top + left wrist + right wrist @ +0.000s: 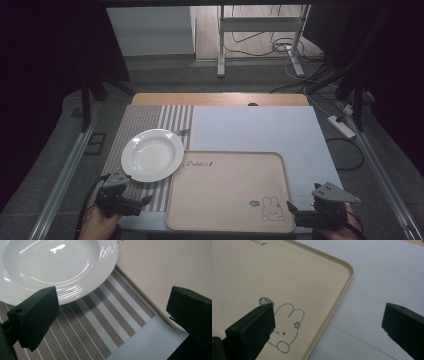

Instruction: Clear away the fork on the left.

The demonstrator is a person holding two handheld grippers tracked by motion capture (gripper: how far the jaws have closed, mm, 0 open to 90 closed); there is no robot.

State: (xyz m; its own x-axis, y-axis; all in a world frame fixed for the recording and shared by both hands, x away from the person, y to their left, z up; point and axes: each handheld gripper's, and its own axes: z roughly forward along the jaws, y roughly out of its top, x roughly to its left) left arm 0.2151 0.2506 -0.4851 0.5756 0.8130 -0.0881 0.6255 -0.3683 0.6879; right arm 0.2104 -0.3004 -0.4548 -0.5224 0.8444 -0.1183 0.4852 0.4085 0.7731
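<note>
Our left gripper (pixel 131 200) hangs with jaws spread wide and empty, just short of the white plate (pixel 152 154) on the striped mat (pixel 100 322). Our right gripper (pixel 295 210), equally wide, straddles the beige tray's (pixel 332 305) corner by its rabbit drawing (pixel 287 330).

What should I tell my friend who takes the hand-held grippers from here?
Left hand-held gripper: open, holding nothing, just short of the white plate's near rim.
Right hand-held gripper: open, holding nothing, at the beige tray's near right corner by the bunny drawing.
The plate sits on the striped mat, its edge at the tray's left rim. The tray holds nothing.
Done: nothing gripped or moved.
Left: probably grip the plate and set it on the tray.
</note>
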